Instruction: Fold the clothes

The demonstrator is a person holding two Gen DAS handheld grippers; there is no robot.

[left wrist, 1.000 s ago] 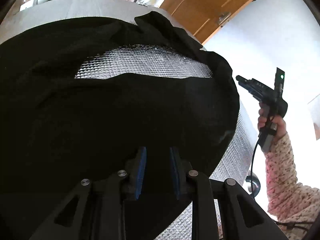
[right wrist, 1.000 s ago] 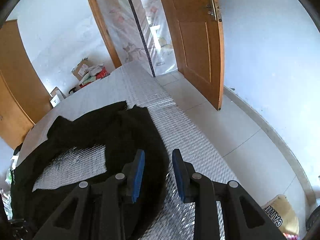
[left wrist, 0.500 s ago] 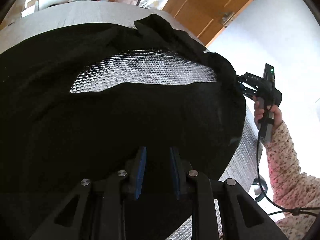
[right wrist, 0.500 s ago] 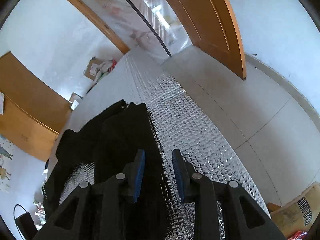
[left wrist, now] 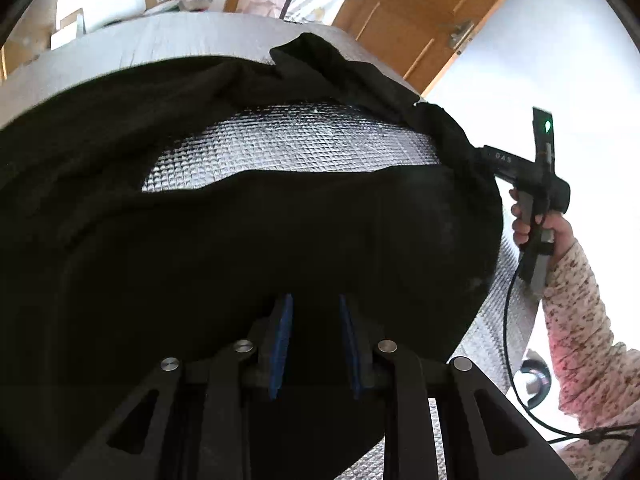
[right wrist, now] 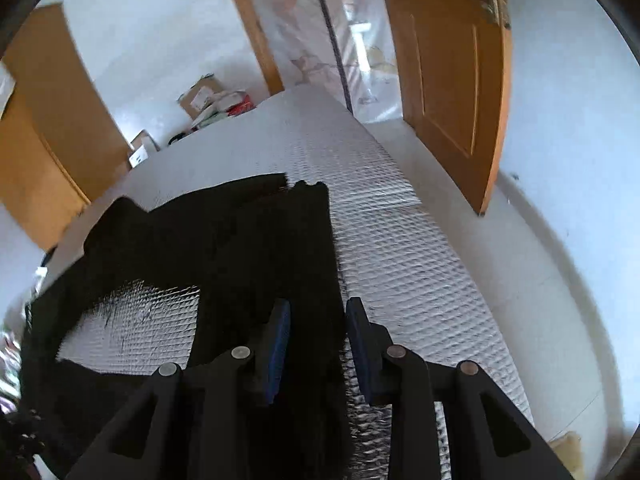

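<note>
Left wrist alone shows the sleeve (left wrist: 576,320) beside black garment (left wrist: 240,260).

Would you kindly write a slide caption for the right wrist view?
Right hand-held gripper, jaws open, poised over the edge of a black garment on a silver quilted surface.

The counter (right wrist: 400,248) is long and is covered with a silver quilted foil sheet (left wrist: 304,140). A black garment (left wrist: 248,256) lies directly on this sheet and takes most of the near part. It is spread loosely, with folds and wrinkles at its far edge. In the middle of the garment there is an opening where the foil shows. The far part of the counter is bare foil, and also a strip along its right side.
</note>
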